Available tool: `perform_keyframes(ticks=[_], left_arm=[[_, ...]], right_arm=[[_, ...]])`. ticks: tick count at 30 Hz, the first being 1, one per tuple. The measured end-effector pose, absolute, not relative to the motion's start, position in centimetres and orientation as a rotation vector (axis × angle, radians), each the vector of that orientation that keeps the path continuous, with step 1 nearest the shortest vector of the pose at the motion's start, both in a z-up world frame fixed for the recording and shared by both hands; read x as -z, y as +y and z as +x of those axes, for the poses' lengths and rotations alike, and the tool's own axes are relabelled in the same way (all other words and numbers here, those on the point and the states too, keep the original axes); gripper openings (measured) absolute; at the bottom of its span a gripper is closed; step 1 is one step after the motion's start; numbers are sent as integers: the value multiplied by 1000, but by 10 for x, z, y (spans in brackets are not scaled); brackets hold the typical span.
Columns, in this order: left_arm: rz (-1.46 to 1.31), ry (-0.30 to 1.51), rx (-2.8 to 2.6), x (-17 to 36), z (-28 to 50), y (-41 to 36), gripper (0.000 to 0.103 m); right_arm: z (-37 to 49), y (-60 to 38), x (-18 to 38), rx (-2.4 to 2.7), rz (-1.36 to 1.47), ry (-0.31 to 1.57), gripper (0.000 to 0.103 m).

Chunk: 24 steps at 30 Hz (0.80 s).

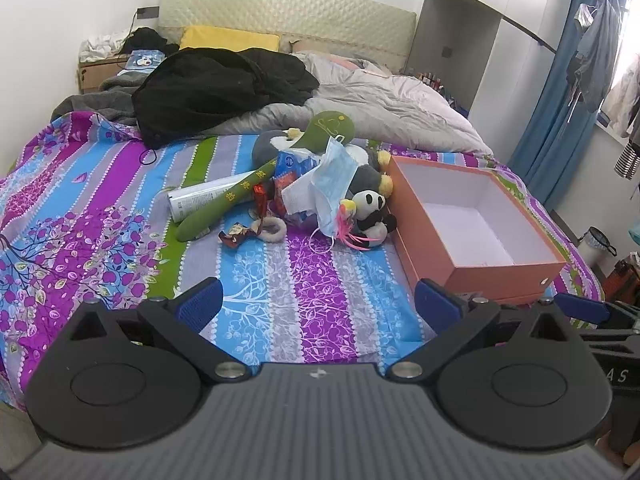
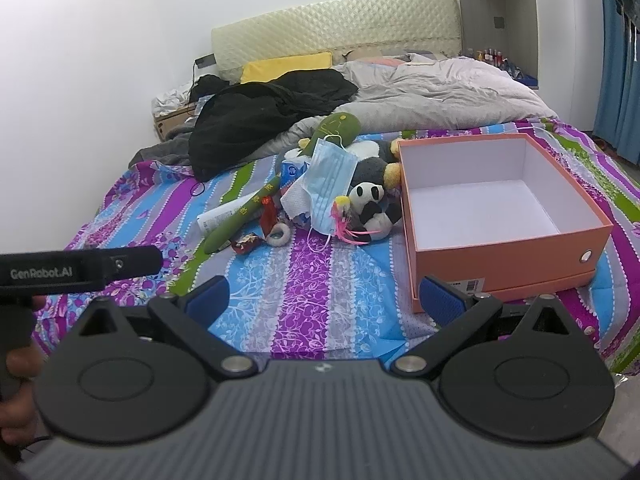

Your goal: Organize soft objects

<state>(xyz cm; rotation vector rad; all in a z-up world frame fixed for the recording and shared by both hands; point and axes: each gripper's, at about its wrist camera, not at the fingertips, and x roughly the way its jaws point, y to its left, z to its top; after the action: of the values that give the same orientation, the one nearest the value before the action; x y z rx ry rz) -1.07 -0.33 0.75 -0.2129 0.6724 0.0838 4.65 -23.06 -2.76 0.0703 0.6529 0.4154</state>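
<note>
A pile of objects lies mid-bed: a small panda plush [image 1: 372, 212] [image 2: 372, 208], a long green plush [image 1: 260, 176] [image 2: 256, 204], a grey penguin plush [image 1: 272, 144], a blue face mask [image 1: 334, 184] [image 2: 330, 184], a fluffy hair ring [image 1: 274, 230] [image 2: 279, 234], tissue packs and wrappers. An open orange box [image 1: 492, 276] [image 2: 504, 256], empty inside, stands to the pile's right. My left gripper [image 1: 318, 306] is open and empty, above the bedsheet short of the pile. My right gripper [image 2: 322, 300] is open and empty, near the box's front left corner.
The striped floral bedsheet [image 1: 120, 200] [image 2: 304, 280] covers the bed. A black jacket [image 1: 216, 84] and grey duvet [image 1: 380, 104] lie behind the pile. A white tube [image 1: 200, 198] lies left of the pile. The left gripper's body [image 2: 76, 270] shows in the right wrist view.
</note>
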Motion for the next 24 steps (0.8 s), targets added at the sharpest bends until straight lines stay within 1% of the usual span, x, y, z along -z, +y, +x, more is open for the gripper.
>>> perform_keyframes(ticks=[24], left_arm=[[-209, 678, -75, -8, -11, -3, 103]], right_arm=[[49, -230, 30, -412, 72, 678, 103]])
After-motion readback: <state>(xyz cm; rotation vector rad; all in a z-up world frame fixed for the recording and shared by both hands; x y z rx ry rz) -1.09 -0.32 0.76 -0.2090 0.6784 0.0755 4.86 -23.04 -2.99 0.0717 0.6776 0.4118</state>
